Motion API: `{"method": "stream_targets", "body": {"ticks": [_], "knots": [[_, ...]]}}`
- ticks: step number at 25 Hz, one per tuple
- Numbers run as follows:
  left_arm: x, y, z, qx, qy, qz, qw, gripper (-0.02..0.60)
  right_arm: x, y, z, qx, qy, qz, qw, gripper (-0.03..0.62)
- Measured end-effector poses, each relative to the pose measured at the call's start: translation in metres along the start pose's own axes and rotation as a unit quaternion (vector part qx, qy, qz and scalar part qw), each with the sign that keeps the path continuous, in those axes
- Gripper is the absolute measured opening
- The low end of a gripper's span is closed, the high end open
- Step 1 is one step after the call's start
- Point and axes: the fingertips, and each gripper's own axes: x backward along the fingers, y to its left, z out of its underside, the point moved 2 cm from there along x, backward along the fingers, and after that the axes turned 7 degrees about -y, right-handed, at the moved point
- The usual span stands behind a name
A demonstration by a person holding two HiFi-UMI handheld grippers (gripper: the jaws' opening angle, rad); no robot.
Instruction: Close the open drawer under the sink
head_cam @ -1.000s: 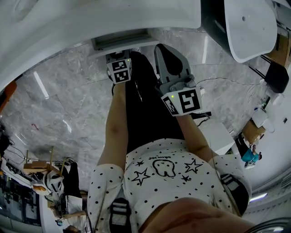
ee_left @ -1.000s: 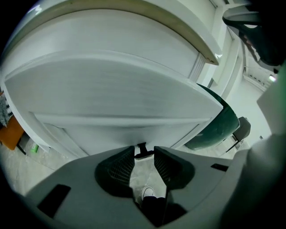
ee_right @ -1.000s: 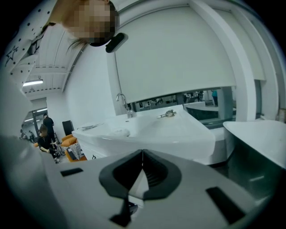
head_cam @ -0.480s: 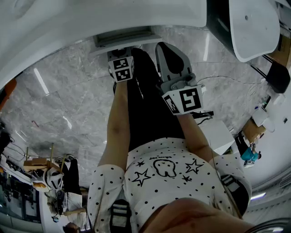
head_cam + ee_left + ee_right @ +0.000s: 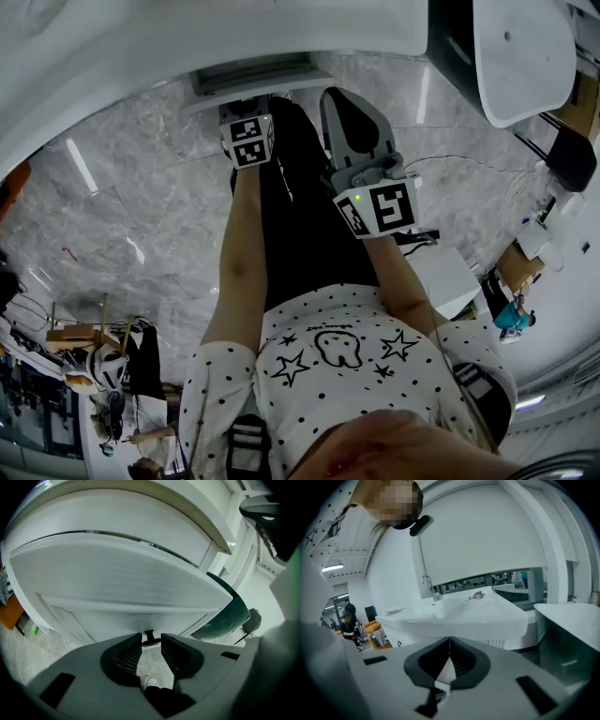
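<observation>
Left gripper view: left gripper jaws apart, drawer handle between their tips; contact unclear. The right gripper jaws are clenched, empty.

We hold the grey plastic left claw forward and steeply downward on the extended bare left forearm. Its jaws stand apart, with a gap between the black ribbed pads. We hold the grey plastic right claw beside it on the bare right forearm, angled less steeply, with its jaws closed tip to tip. The left marker cube and right marker cube face upward.
</observation>
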Motion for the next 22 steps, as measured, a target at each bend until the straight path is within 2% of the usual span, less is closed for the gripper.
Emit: {"method": "stream_targets", "body": {"ticks": [22], "knots": [[0.0020,0.0014,-0.0028,-0.014,0.009,0.002,0.9999,0.124,0.0054,-0.0046,0.0067,-0.001,0.011,0.001,1.000,0.014]]}}
